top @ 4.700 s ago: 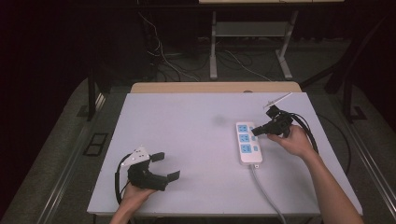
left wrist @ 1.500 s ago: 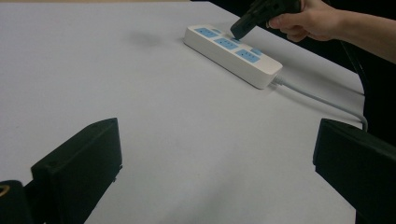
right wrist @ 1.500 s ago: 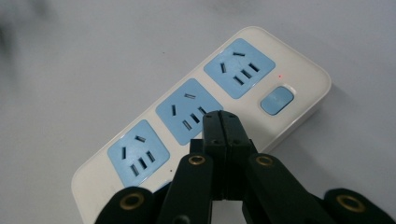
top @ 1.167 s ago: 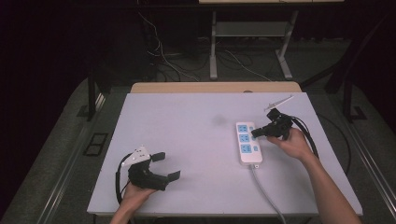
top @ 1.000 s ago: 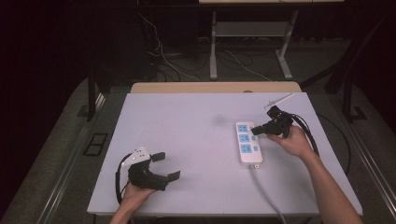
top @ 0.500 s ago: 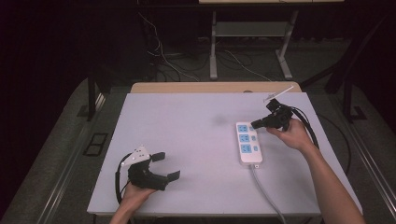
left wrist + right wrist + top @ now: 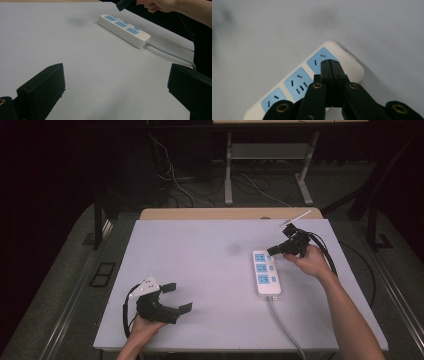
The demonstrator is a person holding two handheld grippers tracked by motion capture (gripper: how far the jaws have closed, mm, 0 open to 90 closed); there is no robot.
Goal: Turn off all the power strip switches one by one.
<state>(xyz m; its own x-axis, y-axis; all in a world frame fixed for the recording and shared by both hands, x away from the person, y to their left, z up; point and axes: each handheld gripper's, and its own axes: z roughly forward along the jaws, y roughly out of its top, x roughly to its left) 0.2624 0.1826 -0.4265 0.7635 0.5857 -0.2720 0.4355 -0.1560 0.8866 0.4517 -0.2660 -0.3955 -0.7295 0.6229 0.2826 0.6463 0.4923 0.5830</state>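
So the right tool [image 7: 278,250] is hovering just over the far end of the white power strip [image 7: 265,273], and its jaws are pressed fully together with nothing between them; the right gripper view is showing the closed tips pointing down at the strip's end socket [image 7: 322,59]. The strip itself is lying flat toward the right edge of the tabletop [image 7: 200,270], running roughly front to back, three blue sockets facing up, with its grey cord [image 7: 285,325] trailing off toward the near edge. Over by the near left corner the left tool [image 7: 175,297] is sitting low at the tabletop, jaws spread wide and holding nothing, pointed across at the strip, which is showing well apart from it in the left gripper view [image 7: 124,25]. Looks to me like the person is lining the closed tips up to poke or press something at that far end, maybe the little switch buttons [image 7: 271,268] along the strip's right side, though I can't tell exactly which spot is the target. Next move is probably lowering the tips straight down and gently, since a light strip like that could skid or tip if it's being pushed off-centre.
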